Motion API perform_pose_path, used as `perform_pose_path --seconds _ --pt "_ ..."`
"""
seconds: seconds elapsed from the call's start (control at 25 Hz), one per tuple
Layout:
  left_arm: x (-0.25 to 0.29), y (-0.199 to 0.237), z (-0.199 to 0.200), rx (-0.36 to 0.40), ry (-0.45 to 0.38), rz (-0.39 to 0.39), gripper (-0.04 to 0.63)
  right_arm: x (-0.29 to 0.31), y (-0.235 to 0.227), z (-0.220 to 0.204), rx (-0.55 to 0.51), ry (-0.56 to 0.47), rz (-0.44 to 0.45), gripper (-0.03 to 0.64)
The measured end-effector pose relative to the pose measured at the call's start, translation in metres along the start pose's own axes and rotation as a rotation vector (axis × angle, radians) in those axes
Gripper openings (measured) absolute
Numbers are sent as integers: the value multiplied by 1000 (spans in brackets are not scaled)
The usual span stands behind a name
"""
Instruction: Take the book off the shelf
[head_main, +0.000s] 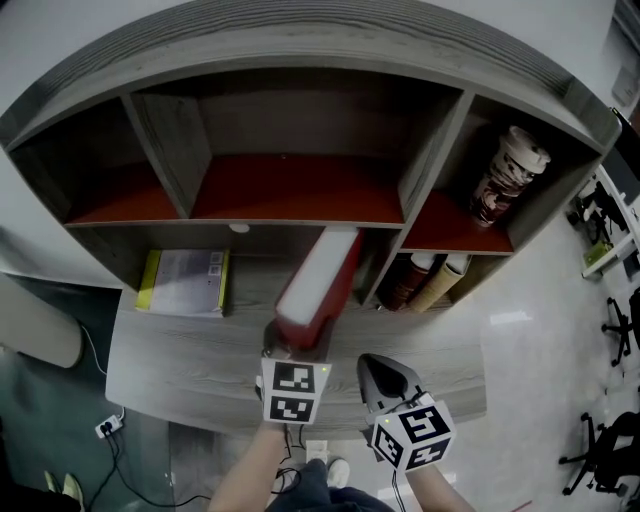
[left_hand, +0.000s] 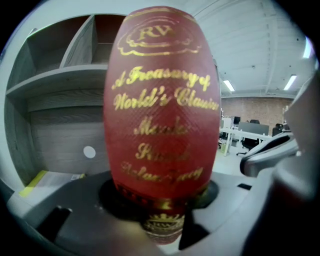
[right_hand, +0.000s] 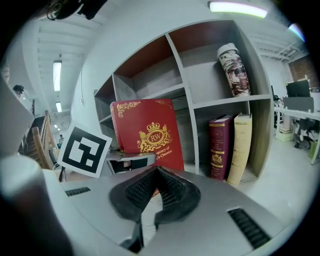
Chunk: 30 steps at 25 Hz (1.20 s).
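Listener: Asking about the step in hand and the whereabouts of the book.

Describer: Pulling out, judging by the layout. Clamping the left gripper (head_main: 293, 348) on the foot of the spine of the red book (head_main: 318, 285), pressing its jaws against both covers. Holding that red book on edge, gilt-lettered spine facing back, out over the wooden ledge (head_main: 170, 365) in front of the shelf (head_main: 300, 45). Reaching with the far end toward the mouth of the wide lower compartment, left of the divider (right_hand: 195, 135). Appearing clear of that mouth in the right gripper view, though not for certain.

Listener: Wondering about the other hand.

Describer: Hovering the right gripper (head_main: 388, 378) just beside the left one, carrying nothing. Showing its fingers closed together, tips meeting, with only air beyond them.

Listener: Asking for the next move.

Describer: Probably drawing the red book farther back and away from the shelf, lifting enough to avoid scraping the ledge. Needing a firm grip, given a thick hardback held by one end and likely to droop.

Listener: Requesting a count.

Describer: Counting four books. One red book in the grip. Two standing upright and touching in the lower right compartment: a dark red book (right_hand: 218, 147) and a cream book (right_hand: 241, 147). One thin yellow-edged booklet (head_main: 185, 282) lying flat at the lower left. Also counting one patterned cylinder (head_main: 508, 175) in the upper right compartment, and two grippers.
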<state>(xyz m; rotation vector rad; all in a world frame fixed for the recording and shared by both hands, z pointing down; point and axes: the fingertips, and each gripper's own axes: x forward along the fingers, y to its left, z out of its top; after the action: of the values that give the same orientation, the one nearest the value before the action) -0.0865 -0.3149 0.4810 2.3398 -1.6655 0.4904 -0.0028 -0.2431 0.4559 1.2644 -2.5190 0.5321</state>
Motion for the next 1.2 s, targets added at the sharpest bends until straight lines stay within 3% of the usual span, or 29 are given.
perform_pose_path --seconds 0.64,1.2 --pt "-80 -11 -12 7 -11 45 209 -38 35 1 -54 -51 53 8" --pt "-155 -8 -25 -24 -28 137 210 -83 66 3 -86 -130 98 8"
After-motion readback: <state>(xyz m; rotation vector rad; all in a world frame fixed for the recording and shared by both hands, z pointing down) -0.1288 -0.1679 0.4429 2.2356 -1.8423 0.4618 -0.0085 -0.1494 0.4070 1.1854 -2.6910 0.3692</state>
